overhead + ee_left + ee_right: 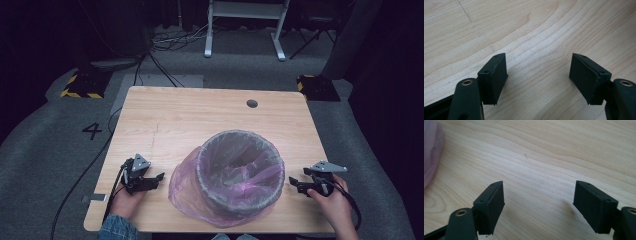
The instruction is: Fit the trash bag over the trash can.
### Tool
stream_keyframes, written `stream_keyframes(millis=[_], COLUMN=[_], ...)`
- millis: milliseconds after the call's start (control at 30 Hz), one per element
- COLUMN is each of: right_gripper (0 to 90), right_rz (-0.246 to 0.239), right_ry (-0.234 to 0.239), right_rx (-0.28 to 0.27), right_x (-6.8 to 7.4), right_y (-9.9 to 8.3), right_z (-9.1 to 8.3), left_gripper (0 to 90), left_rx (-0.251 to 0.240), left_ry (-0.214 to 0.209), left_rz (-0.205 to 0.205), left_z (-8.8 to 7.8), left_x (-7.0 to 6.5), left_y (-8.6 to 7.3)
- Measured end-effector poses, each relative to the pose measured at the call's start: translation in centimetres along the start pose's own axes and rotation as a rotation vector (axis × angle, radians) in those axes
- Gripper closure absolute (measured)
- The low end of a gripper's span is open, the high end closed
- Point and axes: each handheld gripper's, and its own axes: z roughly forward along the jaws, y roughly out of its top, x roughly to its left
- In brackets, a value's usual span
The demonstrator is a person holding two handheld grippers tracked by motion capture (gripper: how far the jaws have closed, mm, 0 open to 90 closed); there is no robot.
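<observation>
The left gripper (159,177) sat low over the table (210,112) with its jaws apart and nothing between them; in the left gripper view bare wood (536,37) lay between and ahead of its pads (499,75). Just to its right stood the bin (240,172), lined with a pink bag (185,187) that spilled onto the table toward that gripper. Right of the bin, near its rim, the right gripper (292,182) pointed at it, jaws also apart and empty. In the right gripper view the bag (431,152) showed far left of the pads (594,205).
</observation>
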Motion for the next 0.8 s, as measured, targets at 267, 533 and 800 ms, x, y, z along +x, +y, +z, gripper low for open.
stream_keyframes(millis=[267,533,800], right_gripper=[19.1,0.6,0.0], right_rz=[-0.004,0.003,-0.015], right_ry=[-0.017,-0.037,-0.014], right_rx=[-0.023,0.014,0.025], right_x=[-0.7,-1.5,-2.0], right_y=[-0.2,0.8,1.6], right_z=[1.3,2.5,3.4], left_gripper=[30.2,30.2,30.2], left_rx=[0.000,0.000,0.001], left_ry=[0.000,0.000,-0.001], left_rz=[0.000,0.000,0.000], left_z=[0.0,0.0,0.0], left_x=[0.0,0.0,0.0], left_y=[0.0,0.0,0.0])
